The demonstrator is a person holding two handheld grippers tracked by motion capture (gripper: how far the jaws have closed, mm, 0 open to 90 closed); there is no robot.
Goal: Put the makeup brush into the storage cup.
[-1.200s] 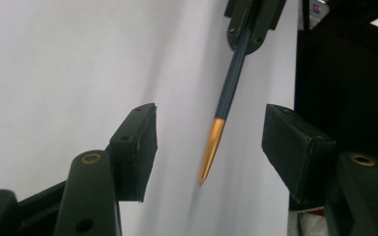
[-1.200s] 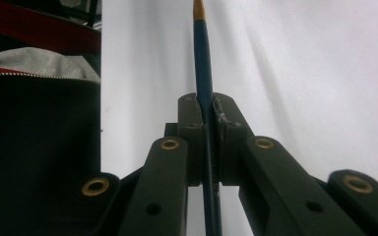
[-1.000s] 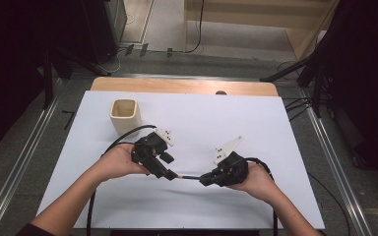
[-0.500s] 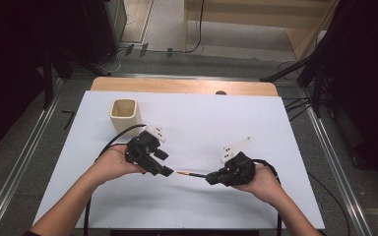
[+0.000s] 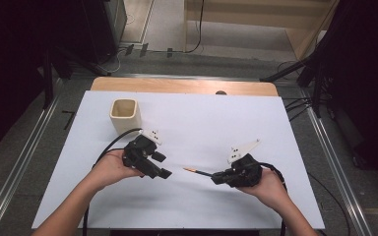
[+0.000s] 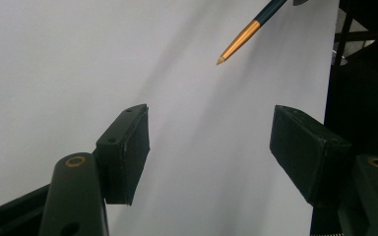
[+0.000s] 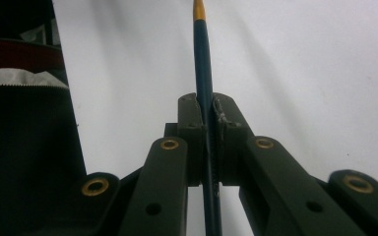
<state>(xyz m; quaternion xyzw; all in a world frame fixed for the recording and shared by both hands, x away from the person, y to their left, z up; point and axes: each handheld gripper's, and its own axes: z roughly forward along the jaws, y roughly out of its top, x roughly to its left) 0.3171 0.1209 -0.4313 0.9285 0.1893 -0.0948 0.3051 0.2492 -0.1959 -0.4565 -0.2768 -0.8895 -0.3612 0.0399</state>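
A: From the high view, where does the pen (image 5: 198,171) sit?

B: It sticks out of the right gripper (image 5: 217,178), level above the white table sheet (image 5: 216,123), its gold tip aimed toward the left gripper (image 5: 163,166). The tip and that gripper are apart, with bare sheet between them.

A: Can you read the grip from up there?

B: Not well; the right hand (image 5: 270,189) and the gripper body hide the pads. The right gripper view settles it: the two jaws are pressed together on the dark blue barrel of the pen (image 7: 204,73), which runs straight up between them, gold end at the top of the frame. (The barrel also passes down below the pads, so it is gripped partway along and not at its end.)

A: And the left one?

B: The left gripper view shows its jaws standing wide apart with nothing between them but white sheet. They have just been opening. The gold tip of the pen (image 6: 236,42) comes in at the upper right of that view, beyond the pads and clear of both.

A: Anything the gripper views miss?

B: The cream square cup (image 5: 125,115), standing upright near the far left of the sheet, beyond the left hand (image 5: 109,169) and well apart from the pen. The high view also shows the black cables trailing from both grippers.
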